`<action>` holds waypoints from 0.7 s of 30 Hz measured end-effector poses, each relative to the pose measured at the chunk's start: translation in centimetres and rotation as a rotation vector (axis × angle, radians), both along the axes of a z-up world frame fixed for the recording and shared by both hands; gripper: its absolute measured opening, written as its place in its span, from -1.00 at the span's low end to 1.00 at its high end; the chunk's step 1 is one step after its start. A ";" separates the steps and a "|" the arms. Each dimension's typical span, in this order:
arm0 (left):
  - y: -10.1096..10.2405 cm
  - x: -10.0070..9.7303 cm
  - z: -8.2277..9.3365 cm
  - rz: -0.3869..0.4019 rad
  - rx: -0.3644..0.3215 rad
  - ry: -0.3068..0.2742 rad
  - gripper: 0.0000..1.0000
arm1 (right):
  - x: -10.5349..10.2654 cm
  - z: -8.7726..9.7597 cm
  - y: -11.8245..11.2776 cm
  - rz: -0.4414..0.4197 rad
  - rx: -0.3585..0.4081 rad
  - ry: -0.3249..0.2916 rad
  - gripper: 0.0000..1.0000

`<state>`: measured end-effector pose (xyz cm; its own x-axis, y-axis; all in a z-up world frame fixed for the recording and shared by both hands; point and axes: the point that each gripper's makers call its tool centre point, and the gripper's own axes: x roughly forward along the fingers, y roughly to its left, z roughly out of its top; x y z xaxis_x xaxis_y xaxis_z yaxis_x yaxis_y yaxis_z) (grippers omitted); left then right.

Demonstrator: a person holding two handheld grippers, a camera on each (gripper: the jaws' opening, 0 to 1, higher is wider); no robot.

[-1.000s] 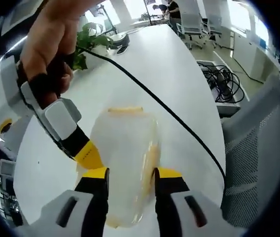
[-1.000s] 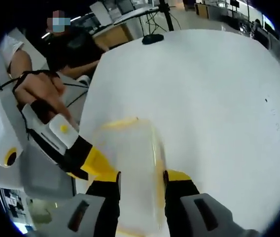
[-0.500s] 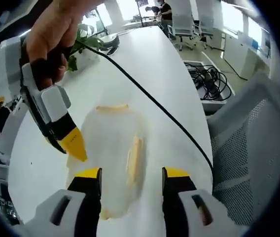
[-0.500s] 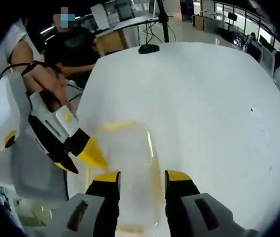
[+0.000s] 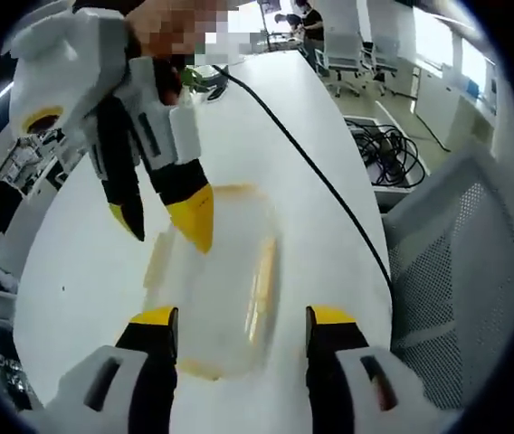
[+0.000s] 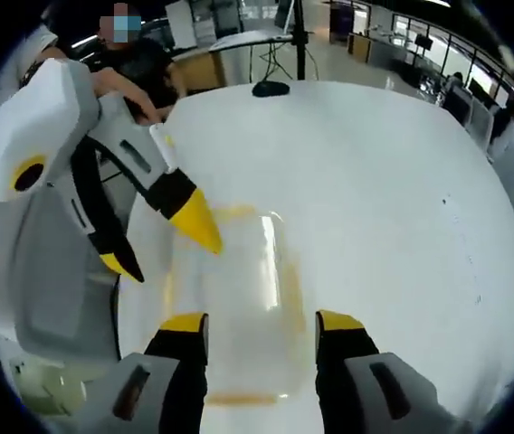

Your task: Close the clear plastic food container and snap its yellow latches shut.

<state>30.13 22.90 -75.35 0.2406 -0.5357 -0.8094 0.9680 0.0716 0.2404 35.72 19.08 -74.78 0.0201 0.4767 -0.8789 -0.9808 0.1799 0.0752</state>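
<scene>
Both grippers hang over the container with jaws apart and nothing between them. From the left gripper [image 5: 241, 318] view, the clear container [image 5: 216, 280] lies flat on the white table [image 5: 85, 271], lid on, with yellow latches along its edges; what is inside cannot be told. It sits ahead of and between the left jaws, not touched by them. The right gripper [image 5: 162, 217] comes in from above, its yellow tips over the container's far left corner. From the right gripper [image 6: 261, 325] view, the container [image 6: 234, 298] lies likewise between its open jaws, the left gripper [image 6: 168, 244] pointing at its far left edge. A black cable [image 5: 320, 181] crosses the table beside a mesh chair [image 5: 456, 271]
</scene>
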 end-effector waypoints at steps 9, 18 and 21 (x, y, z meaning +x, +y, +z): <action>0.8 2.1 0.5 0.003 -0.023 -0.011 0.33 | -1.4 0.0 -1.6 -0.032 -0.013 -0.047 0.11; 1.1 3.2 0.3 0.005 -0.046 0.037 0.44 | -2.6 -0.8 -2.3 -0.064 -0.003 -0.078 0.28; 1.2 3.7 0.2 -0.003 -0.050 0.034 0.49 | -2.7 -1.0 -2.4 -0.067 -0.001 -0.095 0.33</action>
<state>33.80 24.07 -75.17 0.2120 -0.5761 -0.7894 0.9757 0.0797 0.2039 33.03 16.71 -75.81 0.1352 0.4709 -0.8718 -0.9692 0.2457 -0.0176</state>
